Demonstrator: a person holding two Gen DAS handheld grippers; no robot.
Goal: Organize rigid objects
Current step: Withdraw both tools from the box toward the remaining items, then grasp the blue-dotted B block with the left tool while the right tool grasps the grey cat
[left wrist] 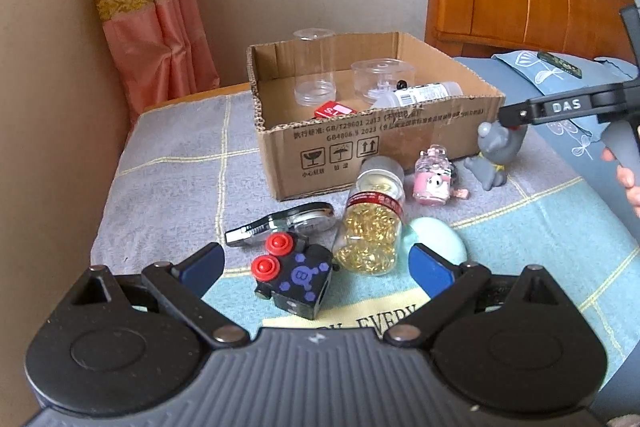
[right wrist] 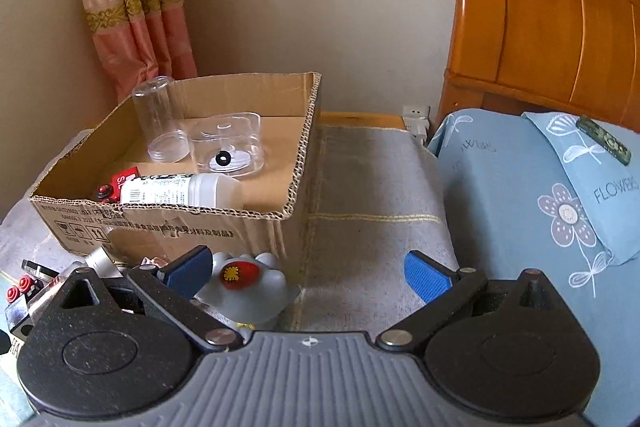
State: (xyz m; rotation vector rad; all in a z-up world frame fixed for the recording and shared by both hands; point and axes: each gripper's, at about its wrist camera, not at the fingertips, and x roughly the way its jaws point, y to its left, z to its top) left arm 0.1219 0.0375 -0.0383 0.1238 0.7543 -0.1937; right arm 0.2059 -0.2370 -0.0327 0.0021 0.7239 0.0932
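Fidget cube [left wrist: 294,277], black with red buttons, sits on the table between the open, empty left tongs [left wrist: 316,267], just left of the capsule bottle [left wrist: 370,223]. Right tongs [right wrist: 308,273] gape empty over the grey figurine [right wrist: 244,291]; cardboard box [left wrist: 400,143] beyond.

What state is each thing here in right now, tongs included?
Left tongs: open, holding nothing.
Right tongs: open, holding nothing.
Cardboard box: open-topped, partly filled.
Capsule bottle: capped, lying outside the box.
White bottle: lying inside the box.
Tall clear jar: in the box; which way up, unclear.
Grey toy: on the blanket beside the box, under the right tongs.
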